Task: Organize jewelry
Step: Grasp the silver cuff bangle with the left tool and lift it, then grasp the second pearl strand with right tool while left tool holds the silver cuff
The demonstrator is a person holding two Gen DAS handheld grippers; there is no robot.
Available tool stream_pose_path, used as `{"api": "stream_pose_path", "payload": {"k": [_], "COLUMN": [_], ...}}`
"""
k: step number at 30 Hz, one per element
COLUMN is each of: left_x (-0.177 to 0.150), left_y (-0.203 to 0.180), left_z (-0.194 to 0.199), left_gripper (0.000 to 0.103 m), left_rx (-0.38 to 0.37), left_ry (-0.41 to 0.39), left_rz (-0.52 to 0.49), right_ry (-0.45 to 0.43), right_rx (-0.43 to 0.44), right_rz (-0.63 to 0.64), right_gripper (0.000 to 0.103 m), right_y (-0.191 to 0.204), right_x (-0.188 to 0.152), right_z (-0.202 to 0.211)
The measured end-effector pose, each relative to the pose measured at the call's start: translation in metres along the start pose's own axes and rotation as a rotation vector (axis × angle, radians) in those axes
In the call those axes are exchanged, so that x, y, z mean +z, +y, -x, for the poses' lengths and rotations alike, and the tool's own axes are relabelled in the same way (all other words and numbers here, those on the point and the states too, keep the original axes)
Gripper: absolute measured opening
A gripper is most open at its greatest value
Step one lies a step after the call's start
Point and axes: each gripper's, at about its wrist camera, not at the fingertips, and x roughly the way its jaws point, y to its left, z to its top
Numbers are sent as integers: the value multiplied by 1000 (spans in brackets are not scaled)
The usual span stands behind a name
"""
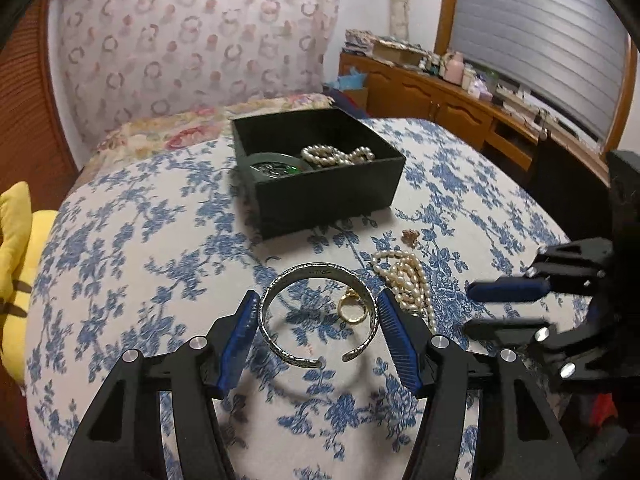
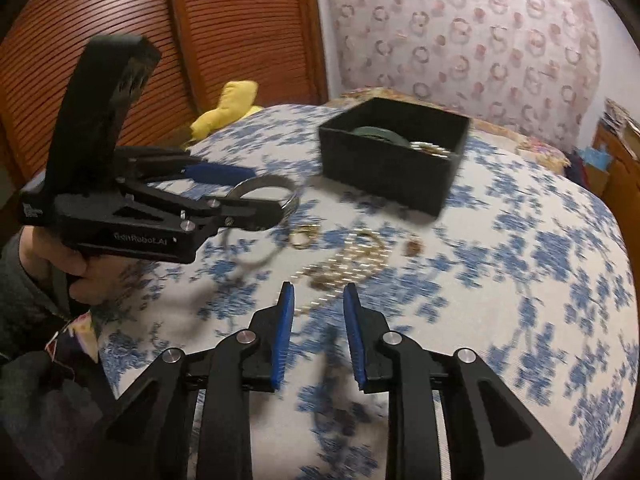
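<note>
Left gripper (image 2: 256, 188) body reads "GenRobot.AI"; straddles silver bangle (image 1: 316, 312).

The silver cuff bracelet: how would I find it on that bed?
Start at the black box on the blue-flowered bedspread, then look toward the camera. The silver cuff bracelet lies between the left gripper fingers. Unlike the gold ring inside it or the pearl strand beside it, it is an open engraved band.

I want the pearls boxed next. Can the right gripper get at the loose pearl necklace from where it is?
Probably yes. The right gripper is open and aimed at the pearl necklace just ahead on the bedspread, with nothing between them; the left gripper sits off to the side.
</note>
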Motion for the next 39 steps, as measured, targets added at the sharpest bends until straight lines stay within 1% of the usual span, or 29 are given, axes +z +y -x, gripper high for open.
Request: {"api": "stream_pose_path", "payload": {"k": [5, 10, 12, 14, 15, 16, 19, 21, 23, 27, 35, 39], "left_x": [-5, -7, -8, -9, -9, -9, -8, -7, -7, -6, 7, 14], "left_y": [6, 9, 11, 12, 13, 13, 15, 16, 16, 16, 18, 18], "left_z": [12, 17, 18, 19, 19, 20, 21, 22, 23, 26, 34, 37], "left_gripper": [58, 58, 58, 58, 58, 58, 58, 58, 58, 58, 58, 58], "left_rx": [6, 15, 17, 22, 23, 24, 27, 28, 29, 33, 45, 46], "left_ry": [-21, -31, -34, -36, -39, -40, -45, -47, -50, -57, -89, -103], "left_rz": [20, 28, 32, 34, 37, 39, 42, 44, 43, 43, 45, 41], "right_ry": [49, 96, 113, 128, 130, 134, 141, 140, 125, 47, -114, -173], "right_rx": [16, -6, -25, -21, -21, -16, -27, -18, -21, -22, -58, -74], "right_rz": [54, 113, 157, 174, 188, 205, 225, 209, 197, 161, 137, 133], "right_gripper": [25, 23, 16, 14, 7, 5, 5, 5, 5, 5, 5, 5], "right_y": [16, 25, 30, 33, 35, 38, 42, 39, 35, 28, 16, 7], "right_x": [5, 9, 11, 13, 13, 13, 14, 14, 14, 22, 63, 83], "right_z": [-18, -32, -34, -35, -36, -36, -36, -35, -32, -10, 44, 64]}}
